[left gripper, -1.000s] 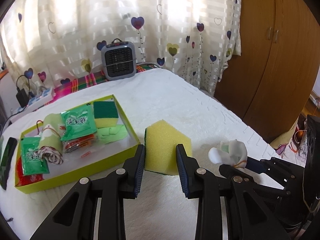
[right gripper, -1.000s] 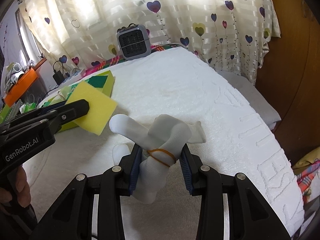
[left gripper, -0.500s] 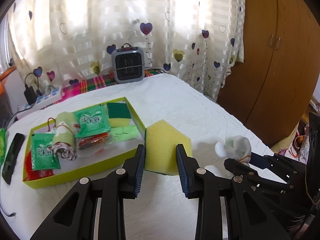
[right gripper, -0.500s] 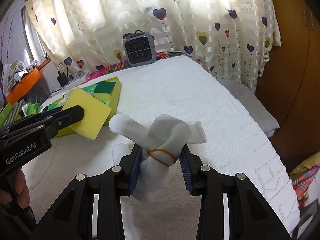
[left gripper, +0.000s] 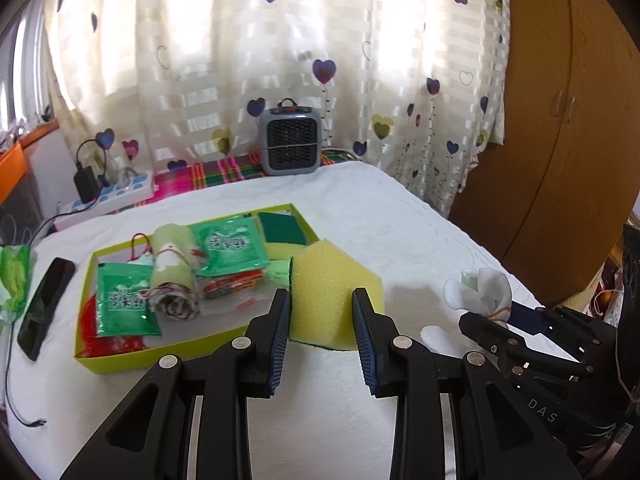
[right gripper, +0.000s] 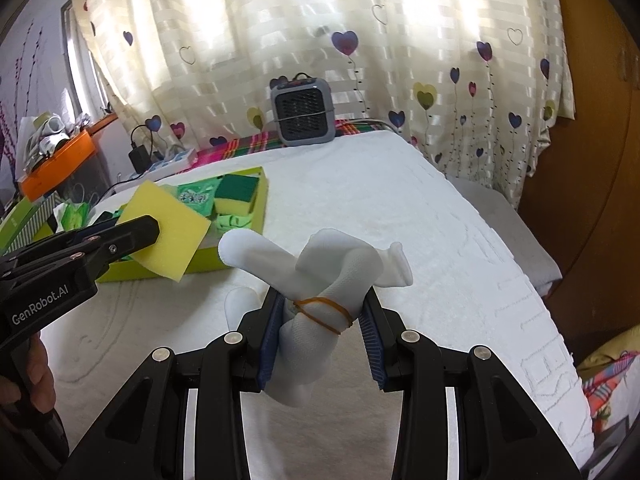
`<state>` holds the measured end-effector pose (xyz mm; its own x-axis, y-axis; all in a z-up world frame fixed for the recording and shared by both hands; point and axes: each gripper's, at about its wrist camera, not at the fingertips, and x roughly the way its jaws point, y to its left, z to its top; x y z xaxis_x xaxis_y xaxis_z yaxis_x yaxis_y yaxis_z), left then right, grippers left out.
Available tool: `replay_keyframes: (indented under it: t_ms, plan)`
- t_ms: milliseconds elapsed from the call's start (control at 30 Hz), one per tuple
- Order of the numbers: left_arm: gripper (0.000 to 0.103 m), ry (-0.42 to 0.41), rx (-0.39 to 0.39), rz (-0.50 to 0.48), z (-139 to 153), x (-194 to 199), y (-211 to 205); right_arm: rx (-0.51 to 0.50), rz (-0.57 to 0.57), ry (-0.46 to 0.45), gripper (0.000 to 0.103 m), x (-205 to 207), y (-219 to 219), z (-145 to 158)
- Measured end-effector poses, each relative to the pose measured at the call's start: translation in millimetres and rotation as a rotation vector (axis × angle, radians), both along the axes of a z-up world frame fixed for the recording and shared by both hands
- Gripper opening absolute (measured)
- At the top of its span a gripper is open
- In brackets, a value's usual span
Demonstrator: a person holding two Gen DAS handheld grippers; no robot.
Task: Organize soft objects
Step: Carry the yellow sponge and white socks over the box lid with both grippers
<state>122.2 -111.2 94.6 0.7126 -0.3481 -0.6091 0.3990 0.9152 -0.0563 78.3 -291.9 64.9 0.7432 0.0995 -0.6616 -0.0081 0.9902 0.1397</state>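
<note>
My left gripper [left gripper: 321,312] is shut on a yellow sponge [left gripper: 326,286] with a green underside, held just above the white bed. The same yellow sponge [right gripper: 168,226] shows in the right wrist view, hanging over the near right corner of the lime-green box [right gripper: 208,262]. My right gripper [right gripper: 322,312] is shut on a bundle of white socks [right gripper: 320,276] tied with a rubber band. In the left wrist view the sock bundle [left gripper: 482,290] sits at the right, in the right gripper's fingers [left gripper: 484,330]. The lime-green box [left gripper: 120,360] holds green packets, a rolled cloth and another sponge.
A grey heater [left gripper: 290,142] stands at the bed's far edge before the heart-print curtain. A black phone [left gripper: 46,306] and a cable lie left of the box. A power strip [left gripper: 116,196] sits behind. A wooden wardrobe [left gripper: 560,140] rises at the right. A hand [right gripper: 34,372] holds the left gripper.
Both grippers have risen a little and drifted back, so the box and heater sit lower and farther in view. The sponge and the socks stay gripped as before.
</note>
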Motion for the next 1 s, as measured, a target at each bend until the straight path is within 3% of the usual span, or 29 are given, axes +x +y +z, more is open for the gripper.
replay_keyframes:
  t_ms: [1000]
  plan:
    - [0.03, 0.008, -0.045, 0.224, 2.8, 55.1, 108.4, -0.05, 0.144, -0.05, 0.038, 52.2, 83.9, 18.4]
